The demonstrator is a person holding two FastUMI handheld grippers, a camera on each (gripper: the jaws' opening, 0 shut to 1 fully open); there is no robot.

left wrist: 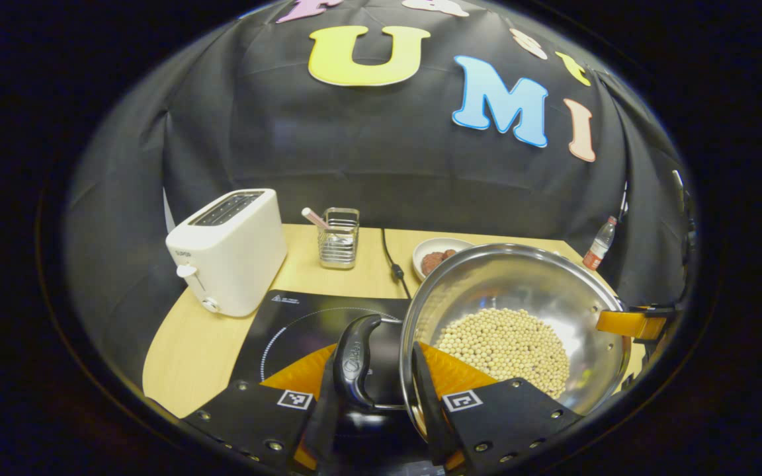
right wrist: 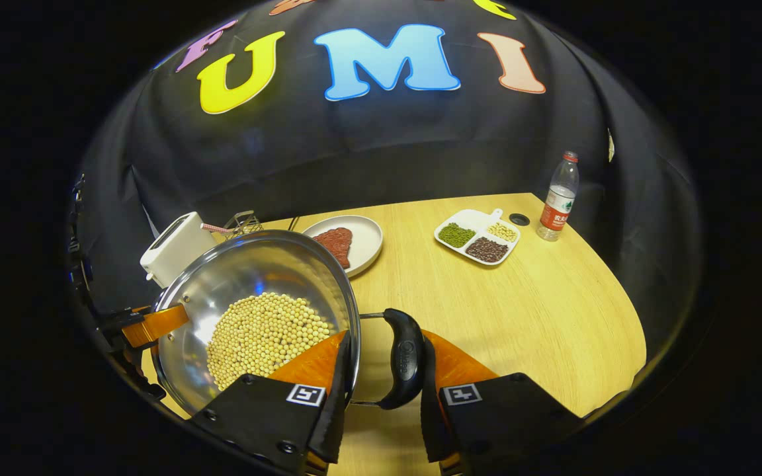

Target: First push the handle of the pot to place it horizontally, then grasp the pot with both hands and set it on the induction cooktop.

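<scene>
A steel pot holding soybeans hangs between both grippers, beside and partly over the black induction cooktop. My left gripper is shut on the pot's black side handle and rim, one finger outside and one inside the pot. In the right gripper view, my right gripper is clamped the same way on the opposite black handle of the pot. Across the rim, an orange finger of the other gripper shows in each view.
A white toaster stands left of the cooktop, with a wire holder and a power cable behind it. A plate of red meat, a divided tray of beans and a water bottle sit on the wooden table.
</scene>
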